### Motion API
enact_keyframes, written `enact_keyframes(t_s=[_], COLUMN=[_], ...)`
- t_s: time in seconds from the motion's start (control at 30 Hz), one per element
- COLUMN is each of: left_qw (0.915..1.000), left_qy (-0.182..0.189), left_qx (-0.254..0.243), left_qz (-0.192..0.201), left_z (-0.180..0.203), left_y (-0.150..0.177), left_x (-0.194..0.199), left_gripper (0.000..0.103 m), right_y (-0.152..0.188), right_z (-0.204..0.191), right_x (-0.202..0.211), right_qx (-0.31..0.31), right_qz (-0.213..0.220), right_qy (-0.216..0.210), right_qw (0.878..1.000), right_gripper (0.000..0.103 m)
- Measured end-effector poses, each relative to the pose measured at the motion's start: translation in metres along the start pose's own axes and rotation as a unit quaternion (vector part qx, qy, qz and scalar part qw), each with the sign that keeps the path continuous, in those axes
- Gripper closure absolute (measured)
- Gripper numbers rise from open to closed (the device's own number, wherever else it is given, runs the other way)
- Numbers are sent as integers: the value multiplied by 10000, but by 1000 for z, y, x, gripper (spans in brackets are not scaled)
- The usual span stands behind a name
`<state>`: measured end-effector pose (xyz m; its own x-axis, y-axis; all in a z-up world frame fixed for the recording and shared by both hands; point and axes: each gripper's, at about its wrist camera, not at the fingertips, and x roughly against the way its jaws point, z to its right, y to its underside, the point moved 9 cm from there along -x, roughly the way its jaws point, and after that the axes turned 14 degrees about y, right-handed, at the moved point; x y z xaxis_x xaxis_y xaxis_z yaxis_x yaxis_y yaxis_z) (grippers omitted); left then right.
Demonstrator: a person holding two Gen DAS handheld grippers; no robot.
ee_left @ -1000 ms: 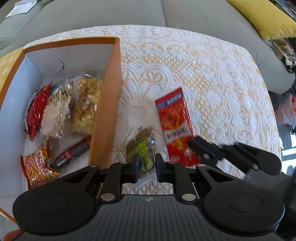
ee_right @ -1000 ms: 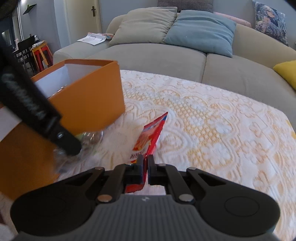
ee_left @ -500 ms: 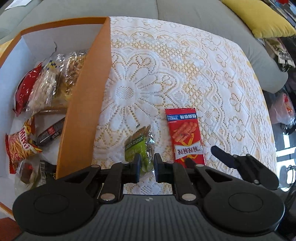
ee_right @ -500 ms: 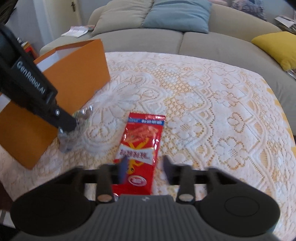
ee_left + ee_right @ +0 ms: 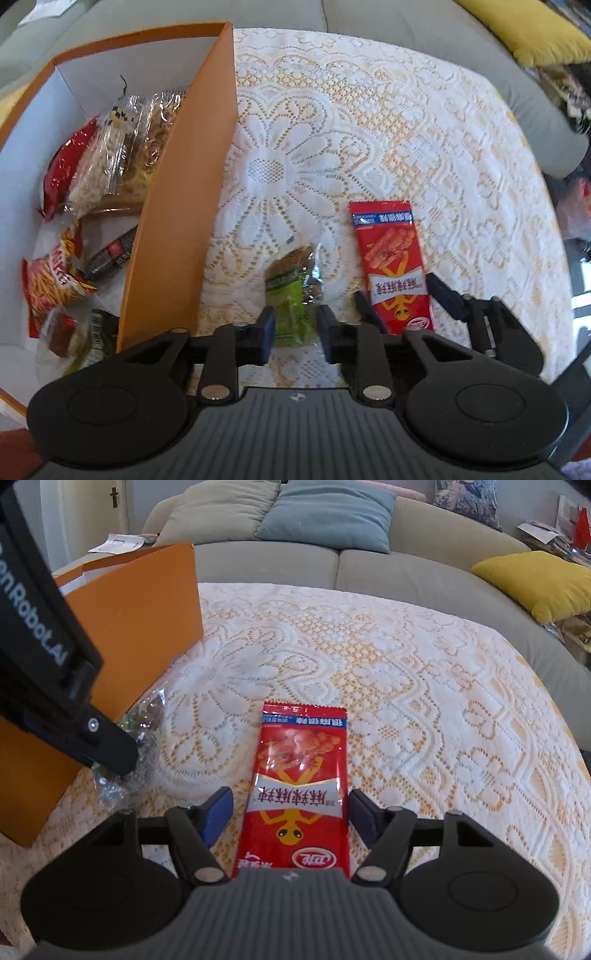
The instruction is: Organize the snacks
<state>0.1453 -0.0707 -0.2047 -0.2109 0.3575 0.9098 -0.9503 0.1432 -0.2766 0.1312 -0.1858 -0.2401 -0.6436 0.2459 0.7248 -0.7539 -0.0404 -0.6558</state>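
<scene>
left gripper point(image 5: 294, 328) angled down, jaws part open either side of the green clear-plastic raisin bag point(image 5: 291, 301) lying on the white lace tablecloth point(image 5: 424, 147) beside the orange cardboard box point(image 5: 181, 229). right gripper point(image 5: 288, 812) low, jaws wide apart w/ the flat red foil snack packet point(image 5: 299, 782) between, not gripped.

Both grippers' fingers spread, releasing red packet point(image 5: 295, 794) and green packet point(image 5: 291, 302).

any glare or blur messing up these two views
Left wrist view: glare on the clear wrappers inside the orange box, and fisheye bends the tablecloth edges. Right wrist view: the red snack packet is sharp, with slight sheen; the clear packet is blurry.
</scene>
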Motion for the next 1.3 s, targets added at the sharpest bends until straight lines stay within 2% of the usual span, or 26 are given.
enact_keyframes(t_s=[0.07,0.2,0.37,0.53,0.67,0.77,0.83,1.1,1.3], left_qw=[10000,9996,9996,9995,9991,9994,9991,9991,9997], left_qy=[-28,-283,-283,-137,-74,-138,-192,-189,-53], left_qx=[5,-70,-44,254,337,238,240,225,144], left_qz=[-31,-55,-87,-155,-236,-232,-286,-306,-173], left_z=[0,-2,-3,-9,-11,-10,-12,-10,-1], left_y=[0,-1,0,-2,0,0,1,3,3], left_x=[0,2,2,4,2,1,0,-2,15], left_gripper=[63,56,56,59,60,62,75,78,79], right_y=[0,0,-6,-6,-3,-4,-3,-5,-10], right_z=[1,3,4,-21,-38,-42,-41,-32,-26], right_x=[2,5,20,43,50,50,49,42,50], right_qx=[13,24,-142,324,489,564,546,489,496], right_qz=[40,54,186,526,576,601,545,397,431], right_qy=[-18,-86,-471,-1010,-1212,-1165,-1162,-1075,-973], right_qw=[10000,9999,9986,9930,9898,9898,9902,9922,9931], right_gripper=[50,57,61,61,61,61,61,62,63])
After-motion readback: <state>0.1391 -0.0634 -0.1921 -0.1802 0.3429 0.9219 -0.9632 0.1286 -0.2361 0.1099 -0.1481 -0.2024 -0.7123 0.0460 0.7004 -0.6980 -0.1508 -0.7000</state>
